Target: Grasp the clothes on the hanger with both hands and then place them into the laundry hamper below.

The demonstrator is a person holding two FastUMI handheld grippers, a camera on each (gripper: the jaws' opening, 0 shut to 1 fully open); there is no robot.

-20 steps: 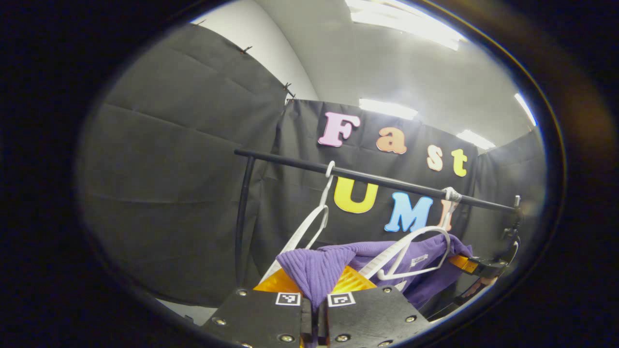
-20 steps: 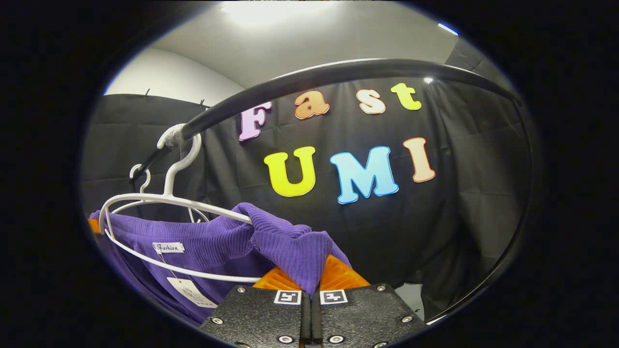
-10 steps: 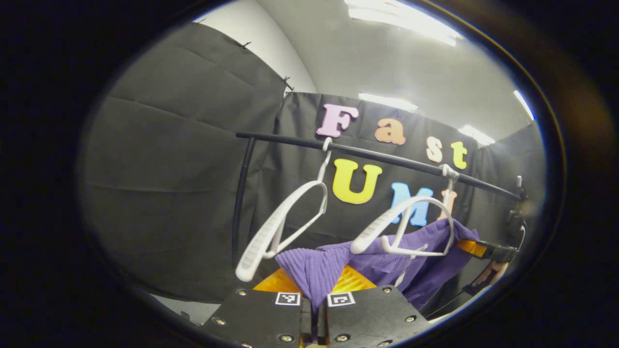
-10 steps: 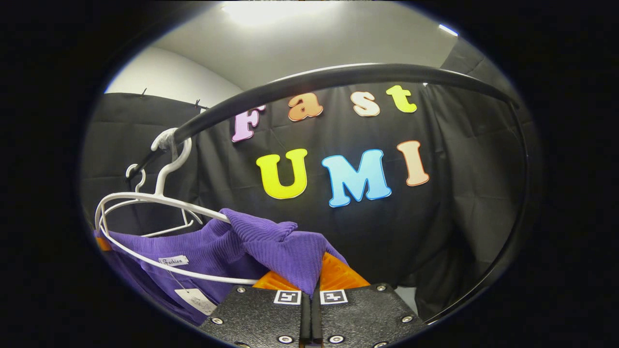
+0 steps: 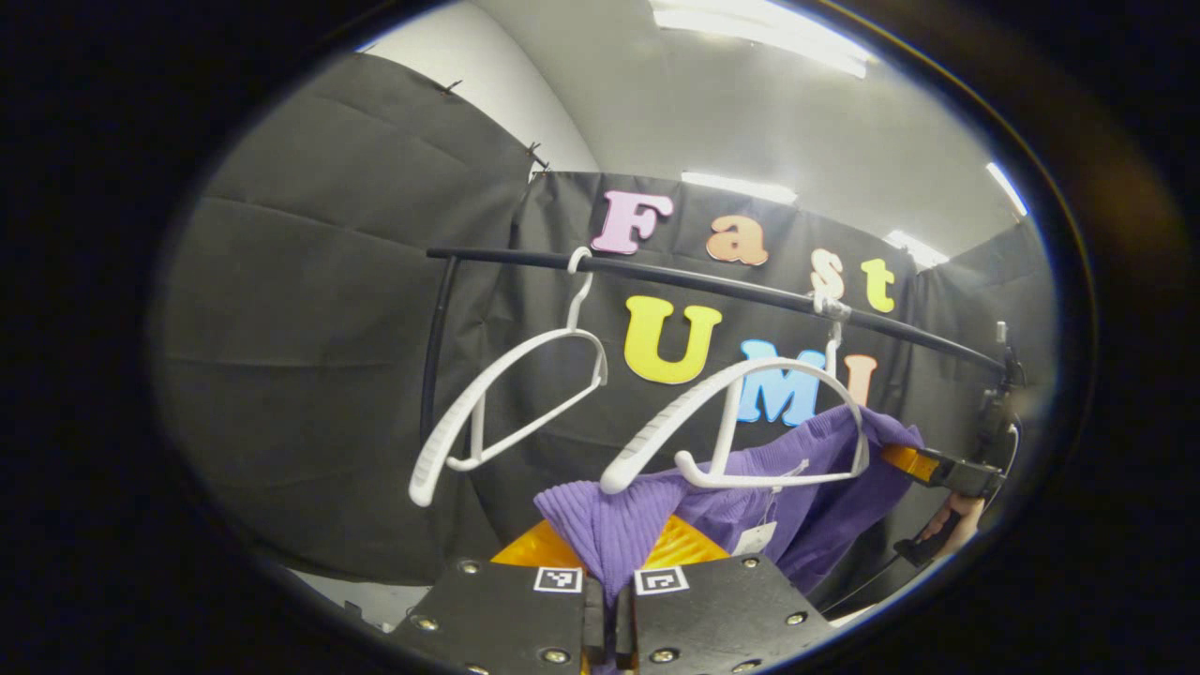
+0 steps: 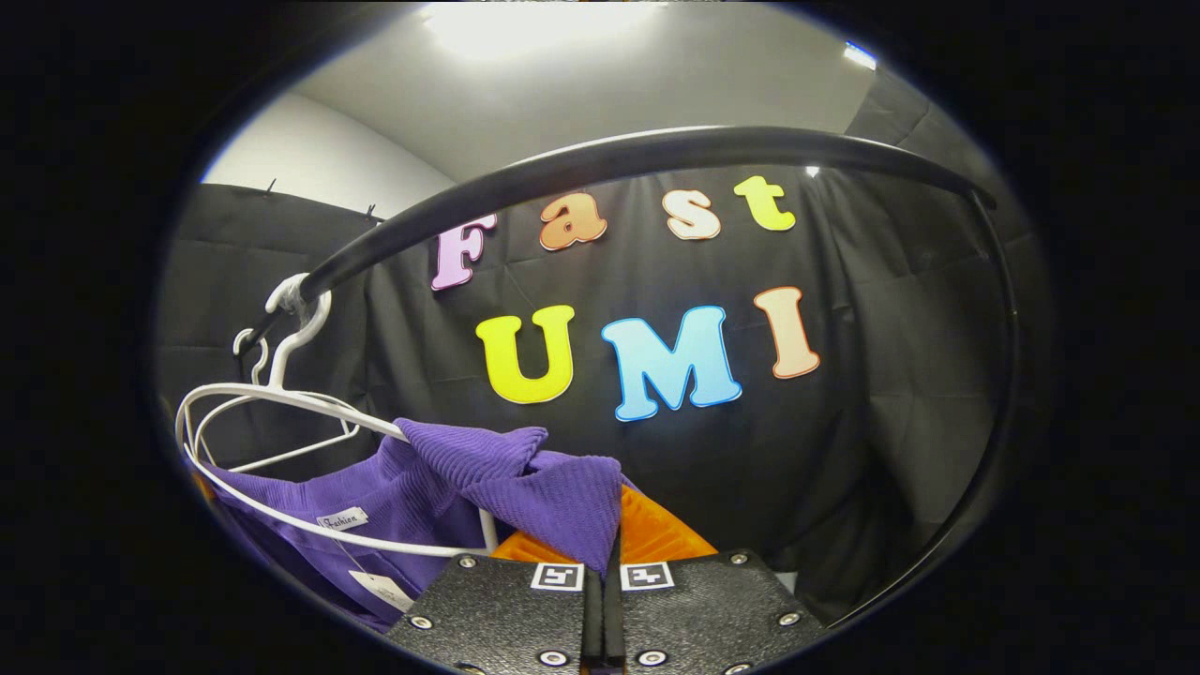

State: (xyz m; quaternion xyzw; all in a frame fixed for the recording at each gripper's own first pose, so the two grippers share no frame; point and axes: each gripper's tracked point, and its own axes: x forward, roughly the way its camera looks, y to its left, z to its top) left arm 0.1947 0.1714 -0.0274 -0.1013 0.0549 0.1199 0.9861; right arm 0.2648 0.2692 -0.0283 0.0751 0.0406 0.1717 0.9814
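Both sets of orange fingers are clamped on cloth. The left gripper point(image 5: 614, 600) pinches a fold of the purple ribbed knit top point(image 5: 614, 530), which rises out of the slit between its two black finger blocks. The right gripper point(image 6: 605, 600) does the same with another bunch of the top point(image 6: 562, 502) at the opposite shoulder. So the two-handed grasp looks done.

Just beyond the left fingers, the near arm of the white plastic hanger point(image 5: 741, 427) stands bare, the knit having slid below it. Farther along, toward the right gripper seen in the distance point(image 5: 942, 469), the cloth drapes over the hanger's far end. In the right gripper view the thin white lower rail point(image 6: 309, 520) crosses in front of the collar and its paper tag, so I judge the top only partly freed.

Above the fingers runs the black clothes rail point(image 5: 712, 281), with a second, empty white hanger point(image 5: 506, 403) off to the left.

The laundry hamper lies somewhere below these views; pulling the top clear and lowering it in remains.
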